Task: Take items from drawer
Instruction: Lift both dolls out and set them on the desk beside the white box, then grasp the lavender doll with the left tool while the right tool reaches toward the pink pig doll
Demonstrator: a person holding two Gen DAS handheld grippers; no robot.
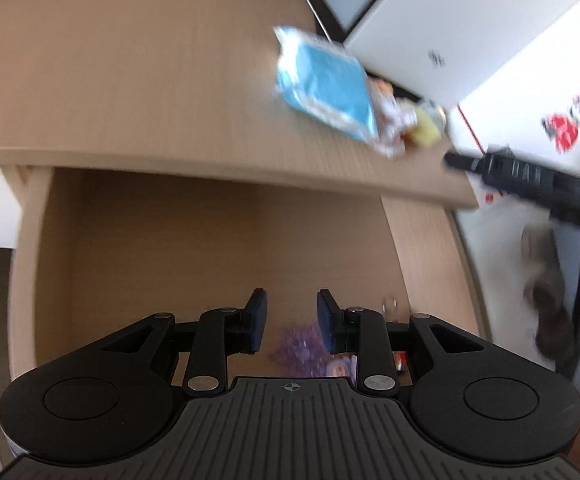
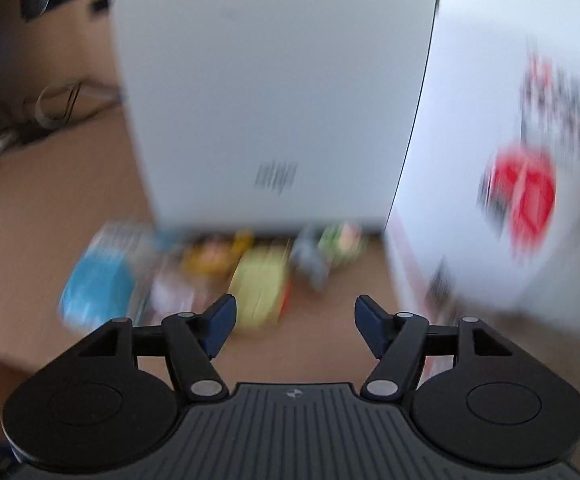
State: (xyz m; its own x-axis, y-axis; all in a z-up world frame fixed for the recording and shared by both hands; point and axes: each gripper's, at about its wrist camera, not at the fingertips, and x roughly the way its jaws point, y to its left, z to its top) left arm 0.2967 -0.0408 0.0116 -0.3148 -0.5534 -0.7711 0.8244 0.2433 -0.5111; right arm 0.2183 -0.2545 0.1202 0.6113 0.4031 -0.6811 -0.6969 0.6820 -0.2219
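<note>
In the left wrist view my left gripper hangs open over the pulled-out wooden drawer, with nothing between its blue pads. A purple item lies in the drawer just below the pads, with small packets beside it, partly hidden by the gripper. On the desk top lie a blue packet and a yellow pack. In the right wrist view my right gripper stands open and empty above the desk, just in front of the yellow pack and the blue packet.
A tall white box stands right behind the pile of small items, which includes orange, grey and green pieces. A white box with red print stands close on the right. Cables lie at the far left.
</note>
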